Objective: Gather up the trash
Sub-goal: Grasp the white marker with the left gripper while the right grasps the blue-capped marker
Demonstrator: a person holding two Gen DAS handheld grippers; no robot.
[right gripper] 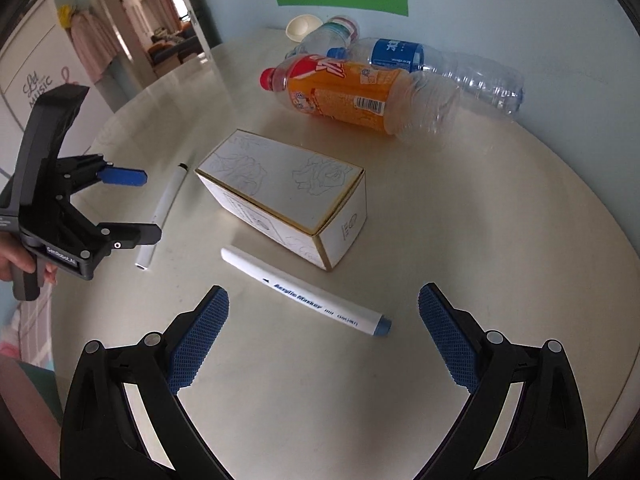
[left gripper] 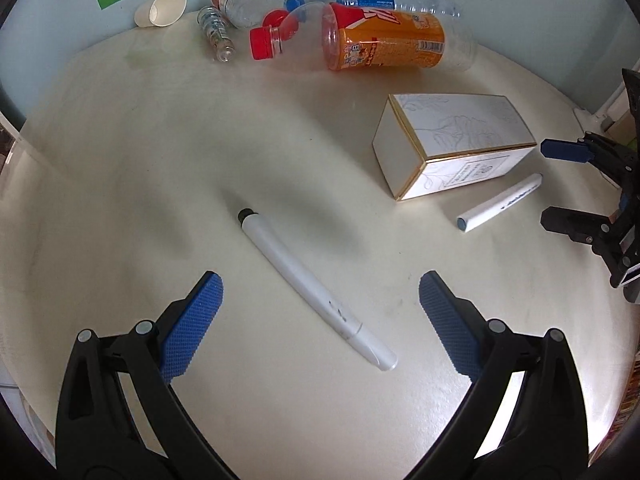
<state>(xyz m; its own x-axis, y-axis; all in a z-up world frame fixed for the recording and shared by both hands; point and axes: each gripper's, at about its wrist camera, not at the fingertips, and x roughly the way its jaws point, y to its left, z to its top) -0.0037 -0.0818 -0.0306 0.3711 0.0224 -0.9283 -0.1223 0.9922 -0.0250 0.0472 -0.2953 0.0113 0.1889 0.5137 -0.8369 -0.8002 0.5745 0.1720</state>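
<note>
My left gripper (left gripper: 320,300) hangs with jaws spread wide, gripping nothing, over a plain white uncapped marker pen (left gripper: 310,286) lying between the blue pads. My right gripper (right gripper: 323,312) is equally wide and empty above a white blue-tipped pen (right gripper: 306,294) printed "Acrylic Marker". Just beyond lies a white gold-edged carton with rose sketches (right gripper: 288,196). Further back, near the wall, lie an orange-labelled clear bottle with red cap (right gripper: 348,92), a blue-labelled clear bottle (right gripper: 432,64) and a tipped white paper cup (left gripper: 162,9). The round cream table (left gripper: 140,152) has bare room at my left.
</note>
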